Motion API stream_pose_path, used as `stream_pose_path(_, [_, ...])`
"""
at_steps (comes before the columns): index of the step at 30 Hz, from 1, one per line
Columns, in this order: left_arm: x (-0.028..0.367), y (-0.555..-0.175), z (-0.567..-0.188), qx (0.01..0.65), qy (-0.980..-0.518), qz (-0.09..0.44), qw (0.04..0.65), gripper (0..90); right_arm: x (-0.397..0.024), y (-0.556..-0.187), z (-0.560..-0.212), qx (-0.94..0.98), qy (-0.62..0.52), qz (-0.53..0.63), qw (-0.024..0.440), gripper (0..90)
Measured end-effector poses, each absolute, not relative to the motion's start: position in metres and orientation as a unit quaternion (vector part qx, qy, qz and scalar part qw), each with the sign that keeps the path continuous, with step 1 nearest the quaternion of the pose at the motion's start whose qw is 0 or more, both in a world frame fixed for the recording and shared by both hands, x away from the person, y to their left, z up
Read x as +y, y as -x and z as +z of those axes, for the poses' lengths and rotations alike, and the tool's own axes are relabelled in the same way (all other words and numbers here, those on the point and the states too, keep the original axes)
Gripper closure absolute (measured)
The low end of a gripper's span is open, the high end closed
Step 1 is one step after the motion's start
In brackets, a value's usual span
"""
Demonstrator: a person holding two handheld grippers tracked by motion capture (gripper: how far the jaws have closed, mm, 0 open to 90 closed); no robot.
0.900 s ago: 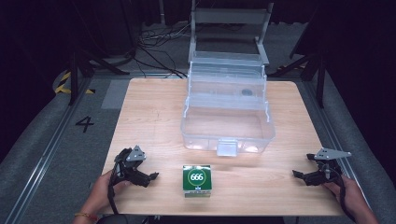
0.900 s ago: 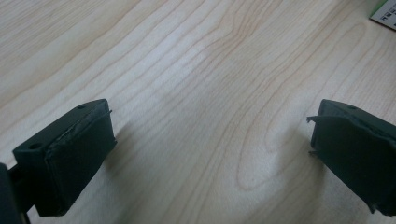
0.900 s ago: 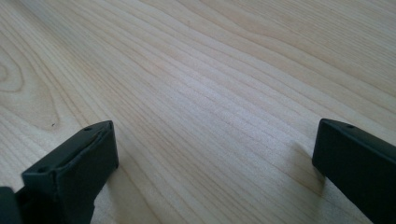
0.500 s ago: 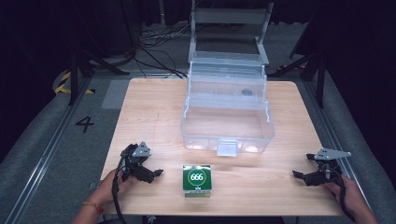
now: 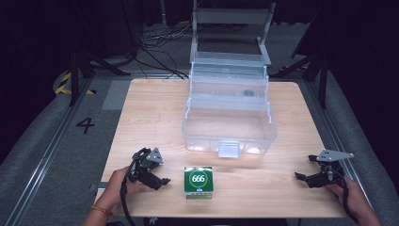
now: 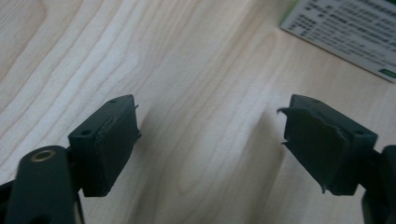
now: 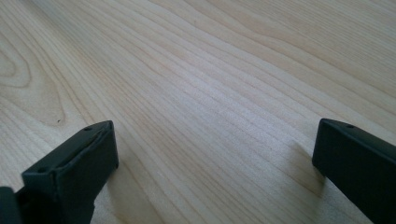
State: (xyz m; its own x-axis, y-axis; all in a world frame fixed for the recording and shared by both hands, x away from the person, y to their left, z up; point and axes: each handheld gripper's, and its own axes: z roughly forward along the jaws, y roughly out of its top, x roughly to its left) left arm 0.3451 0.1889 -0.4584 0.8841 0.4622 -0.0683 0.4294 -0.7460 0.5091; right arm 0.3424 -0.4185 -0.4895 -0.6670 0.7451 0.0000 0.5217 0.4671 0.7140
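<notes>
A small green box marked 666 lies near the table's front edge; its printed side peeks into the upper right of the left gripper view. My left gripper stands open just left of the box, apart from it, with only bare wood between its pads. Far to the right my right gripper rests low over the table, open, nothing between its fingers. A clear plastic toolbox with its lid raised stands behind the green box.
The wooden table has bare room left of the toolbox and along the front right. Cables and dark stands lie on the floor behind. A floor mark reading 4 sits off the left edge.
My left gripper has slid right toward the green box. The right gripper, the box and the toolbox have stayed where they were.
</notes>
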Motion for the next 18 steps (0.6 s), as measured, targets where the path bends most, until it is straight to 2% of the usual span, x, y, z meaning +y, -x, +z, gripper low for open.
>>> stream_pose_path(4, [0.189, -0.337, -0.446, 0.236, -0.925, 0.03, 0.297, 17.9, -0.418, -0.342, -0.489, 0.842, -0.375, 0.354, 0.157, 0.7])
stream_pose_path(14, [0.178, -0.32, -0.416, 0.209, -0.927, 0.057, 0.306, 16.2, -0.418, -0.342, -0.489, 0.842, -0.375, 0.354, 0.156, 0.6])
stream_pose_path(18, [0.169, -0.316, -0.408, 0.192, -0.928, 0.052, 0.315, 15.9, -0.418, -0.342, -0.489, 0.842, -0.374, 0.354, 0.156, 0.6])
